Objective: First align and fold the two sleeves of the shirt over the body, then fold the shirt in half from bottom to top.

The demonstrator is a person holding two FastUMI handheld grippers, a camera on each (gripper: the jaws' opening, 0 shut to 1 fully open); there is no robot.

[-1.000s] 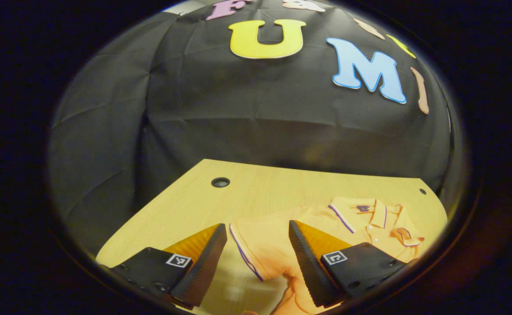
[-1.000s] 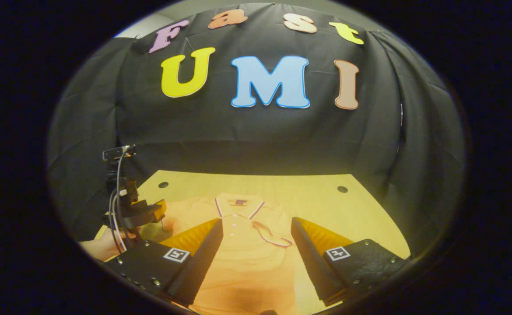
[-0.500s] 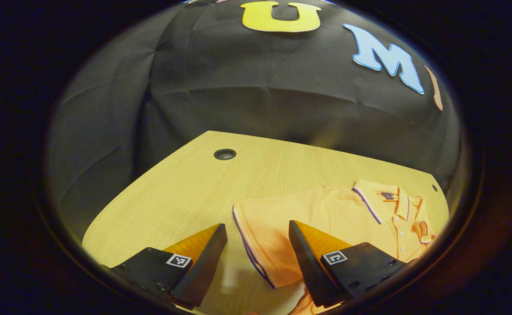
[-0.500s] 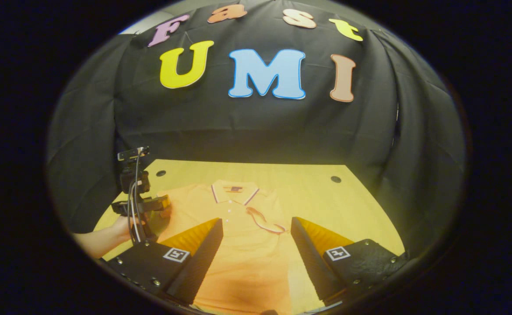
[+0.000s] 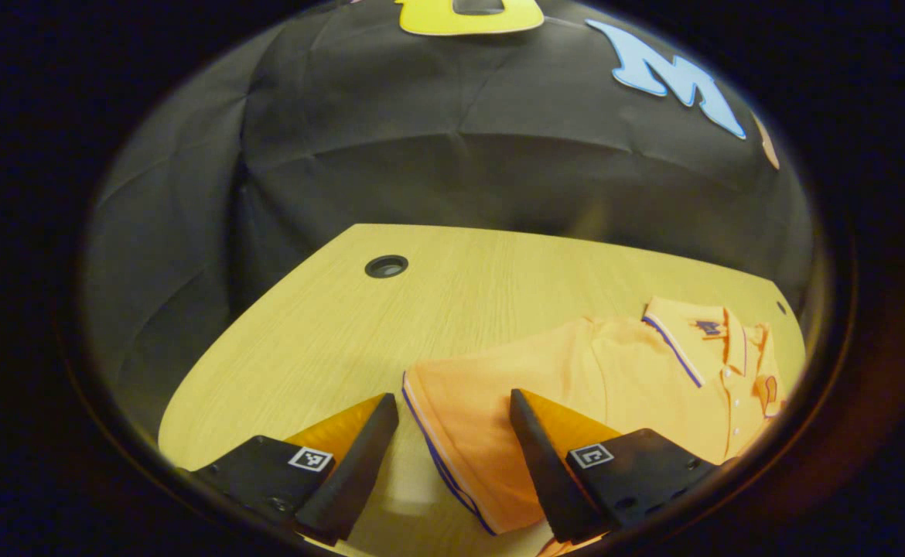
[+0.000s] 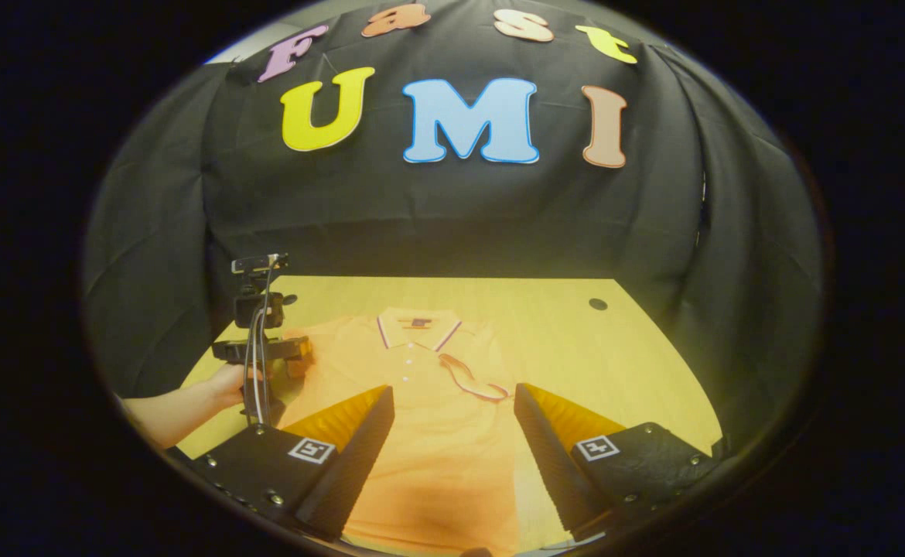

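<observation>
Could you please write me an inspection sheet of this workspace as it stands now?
Surface: light wooden table with round grommet holes.
Job's things: orange polo shirt lying front up, collar toward the wall; one sleeve already folded onto the body, the other sleeve spread out flat on the table.
Clutter: nothing seen.
Grippers: left hand-held gripper open, its fingers straddling the spread sleeve's striped cuff; right hand-held gripper open above the shirt's lower body, holding nothing.
Cables: thin leads running down the left hand-held gripper, seen from the right gripper view.
Surroundings: black cloth wall; a person's hand.
</observation>
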